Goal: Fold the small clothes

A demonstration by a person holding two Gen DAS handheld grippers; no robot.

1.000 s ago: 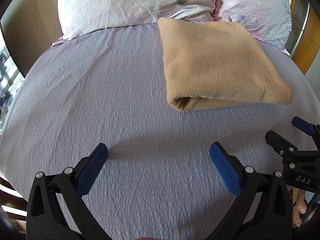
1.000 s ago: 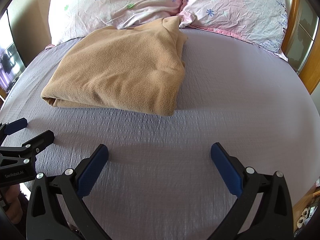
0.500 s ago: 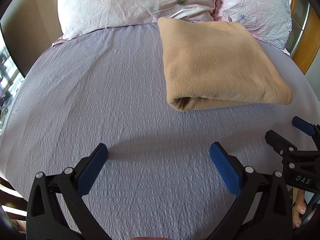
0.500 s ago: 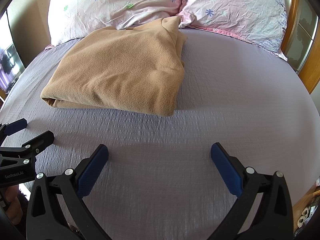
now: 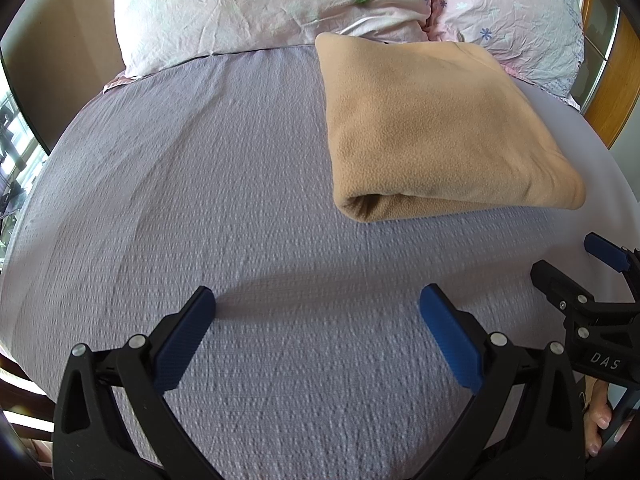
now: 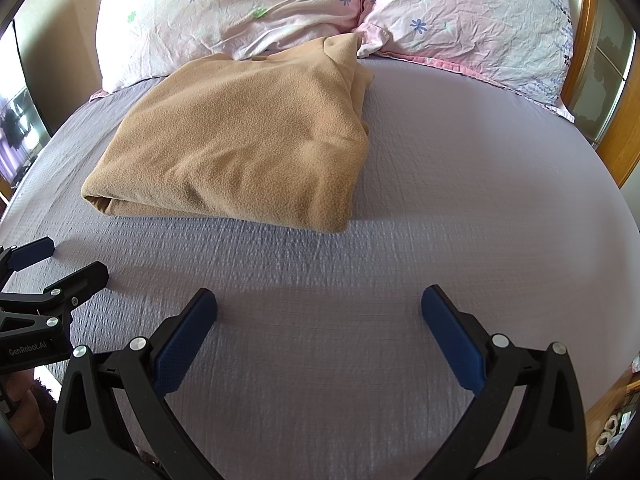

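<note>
Tan fleece garment (image 5: 432,128) lies folded on lilac bedsheet (image 5: 200,184), far end touching pillows (image 5: 260,4). Looks soft, thick, light; prob. grippy nap, layers liable to slide apart if lifted by one ply.

Left gripper (image 5: 316,320) jaws wide, empty, low over sheet, well short of garment. Right gripper (image 6: 318,320) same: wide, empty.

Best hold, I'd judge: near corners, pinching all layers.

L view shows rolled fold mouth at near-left corner. R view shows loose stacked edges + bunched bit at pillow end (image 6: 352,80), hidden from L.
</note>
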